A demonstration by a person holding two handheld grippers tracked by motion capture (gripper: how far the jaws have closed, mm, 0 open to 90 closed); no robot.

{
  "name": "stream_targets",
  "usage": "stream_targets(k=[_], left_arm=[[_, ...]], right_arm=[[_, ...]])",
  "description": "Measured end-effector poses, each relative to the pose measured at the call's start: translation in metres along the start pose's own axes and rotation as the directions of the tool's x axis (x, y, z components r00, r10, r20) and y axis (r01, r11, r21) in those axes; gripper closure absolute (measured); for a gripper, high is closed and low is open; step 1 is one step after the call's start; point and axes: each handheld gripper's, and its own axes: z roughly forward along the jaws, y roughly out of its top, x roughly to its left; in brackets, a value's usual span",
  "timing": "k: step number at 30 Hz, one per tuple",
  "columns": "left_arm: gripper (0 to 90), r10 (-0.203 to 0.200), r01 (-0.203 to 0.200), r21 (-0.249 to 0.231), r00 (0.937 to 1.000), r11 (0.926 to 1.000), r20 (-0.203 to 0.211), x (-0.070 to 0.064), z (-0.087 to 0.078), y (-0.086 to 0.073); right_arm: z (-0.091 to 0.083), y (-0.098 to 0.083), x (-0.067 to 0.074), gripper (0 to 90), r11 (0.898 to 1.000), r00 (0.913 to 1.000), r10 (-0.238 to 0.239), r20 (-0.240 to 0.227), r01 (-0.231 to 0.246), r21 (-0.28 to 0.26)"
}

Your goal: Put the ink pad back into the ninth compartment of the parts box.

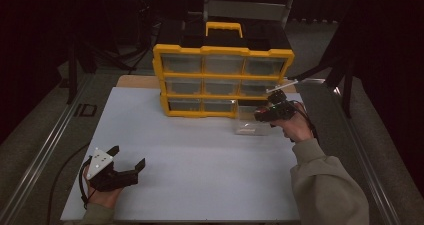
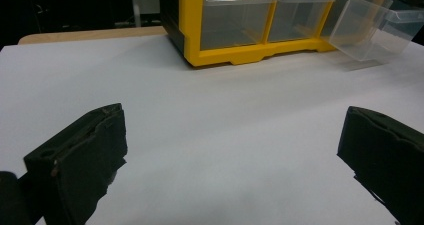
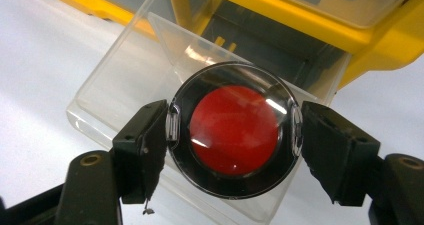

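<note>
My right gripper (image 3: 235,135) is shut on a round clear-topped case with a red disc inside (image 3: 234,130), its pads on the case's two sides. It holds the case over a clear plastic drawer (image 3: 125,90) that is pulled out of the bottom right slot of the yellow drawer cabinet (image 1: 222,80). In the high view that gripper (image 1: 265,114) hovers at the drawer (image 1: 250,124) on the table's right. My left gripper (image 1: 128,156) rests near the front left, open and holding nothing (image 2: 232,130), pointing toward the cabinet (image 2: 250,55) and drawer (image 2: 360,32).
The white tabletop (image 1: 200,165) stretches between the two hands. The cabinet has three rows of clear drawers and a yellow handle (image 1: 224,29) on top. Metal rails (image 1: 45,150) run along both sides of the table, and the surroundings are dark.
</note>
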Motion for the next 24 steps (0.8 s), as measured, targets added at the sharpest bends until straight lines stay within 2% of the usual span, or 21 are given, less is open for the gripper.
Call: stream_targets(k=[9, 10, 16, 24], left_arm=[[0.1, -0.001, 0.001, 0.001, 1.0000, 1.0000, 0.000, 0.000, 0.000, 0.000], [0.1, 0.000, 0.000, 0.000, 1.0000, 1.0000, 0.000, 0.000, 0.000, 0.000], [0.1, -0.001, 0.001, 0.001, 1.0000, 1.0000, 0.000, 0.000, 0.000, 0.000], [0.1, -0.001, 0.001, 0.001, 1.0000, 1.0000, -0.001, 0.000, 0.000, 0.000]], right_arm=[[-0.001, -0.002, 0.001, 27.0, 1.000, 0.9999, 0.001, 0.015, -0.001, -0.017], [-0.003, -0.003, -0.001, 23.8, 1.000, 0.9996, 0.013, 0.024, -0.012, -0.022], [-0.008, -0.005, -0.006, 20.2, 0.999, 0.9992, 0.030, 0.027, -0.029, -0.031], [-0.011, -0.007, -0.005, 19.5, 1.000, 0.9997, 0.011, 0.020, -0.011, -0.020]])
